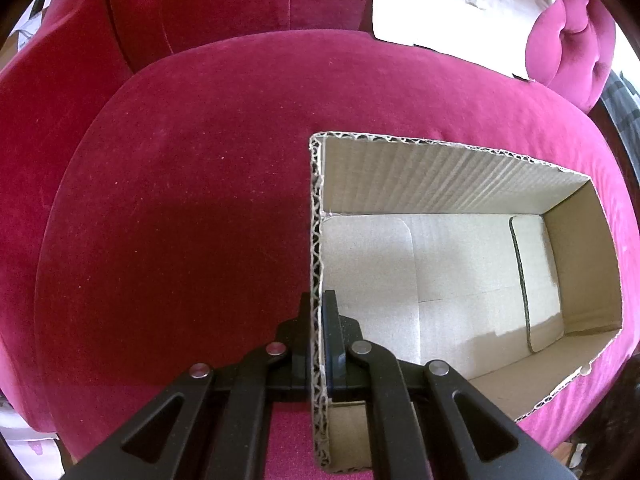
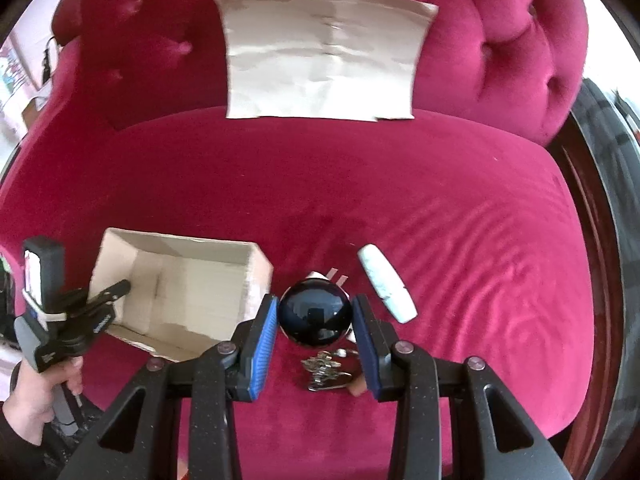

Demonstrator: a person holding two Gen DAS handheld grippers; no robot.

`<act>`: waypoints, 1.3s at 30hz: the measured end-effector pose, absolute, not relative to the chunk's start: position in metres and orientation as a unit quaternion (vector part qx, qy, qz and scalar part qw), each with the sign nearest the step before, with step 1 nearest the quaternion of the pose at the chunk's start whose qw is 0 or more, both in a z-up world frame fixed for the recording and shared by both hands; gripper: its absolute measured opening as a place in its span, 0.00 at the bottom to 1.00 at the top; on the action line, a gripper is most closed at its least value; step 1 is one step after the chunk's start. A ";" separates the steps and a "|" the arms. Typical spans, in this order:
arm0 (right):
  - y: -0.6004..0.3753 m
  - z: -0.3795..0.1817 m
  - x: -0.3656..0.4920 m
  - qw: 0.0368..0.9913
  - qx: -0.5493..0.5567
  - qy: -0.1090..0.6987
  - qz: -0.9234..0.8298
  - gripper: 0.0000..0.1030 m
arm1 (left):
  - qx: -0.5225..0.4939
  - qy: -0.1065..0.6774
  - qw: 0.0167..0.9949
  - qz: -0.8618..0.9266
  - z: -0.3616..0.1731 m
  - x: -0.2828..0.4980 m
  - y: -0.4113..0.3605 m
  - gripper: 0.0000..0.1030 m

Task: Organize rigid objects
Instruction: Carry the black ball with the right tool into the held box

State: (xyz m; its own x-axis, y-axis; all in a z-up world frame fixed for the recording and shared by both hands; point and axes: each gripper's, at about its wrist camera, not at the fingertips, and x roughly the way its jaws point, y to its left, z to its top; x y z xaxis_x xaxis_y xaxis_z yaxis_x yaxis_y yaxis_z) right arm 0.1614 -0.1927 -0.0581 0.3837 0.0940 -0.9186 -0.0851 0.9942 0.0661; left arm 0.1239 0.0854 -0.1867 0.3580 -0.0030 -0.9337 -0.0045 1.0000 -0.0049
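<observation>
At lower centre, our left gripper (image 1: 319, 320) clamps the open brown cardboard box's (image 1: 440, 168) wall while our right gripper (image 2: 315, 316) grips a glossy black ball (image 2: 315, 313).

box (image 2: 180, 288) left of ball (image 2: 315, 316), keys (image 2: 326, 372) before it, on sofa (image 2: 440, 208)

The left wrist view looks steeply down from close above the near-left wall of the cardboard box (image 1: 440, 240). The right wrist view looks down from higher, right of the box (image 2: 180, 292). Both share the box and red seat cushion (image 1: 180, 200).
</observation>
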 end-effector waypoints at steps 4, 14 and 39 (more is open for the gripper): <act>-0.174 -0.056 0.164 0.833 -0.003 0.549 0.073 0.39 | -0.002 0.566 0.824 0.003 -0.186 0.125 0.083 0.04; -0.130 -0.067 0.169 0.827 -0.021 0.552 0.106 0.39 | -0.001 0.567 0.824 0.004 -0.186 0.125 0.082 0.04; -0.083 -0.126 0.186 0.806 -0.008 0.583 0.101 0.39 | 0.002 0.568 0.823 0.006 -0.188 0.126 0.080 0.04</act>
State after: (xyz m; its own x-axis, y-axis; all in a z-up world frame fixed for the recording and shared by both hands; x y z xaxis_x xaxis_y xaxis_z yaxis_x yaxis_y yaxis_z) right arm 0.1858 -0.0829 -0.1259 0.3009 0.1543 -0.9411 -0.1719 0.9794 0.1056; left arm 0.1265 0.0799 -0.1881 0.3538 0.0119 -0.9352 -0.0072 0.9999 0.0100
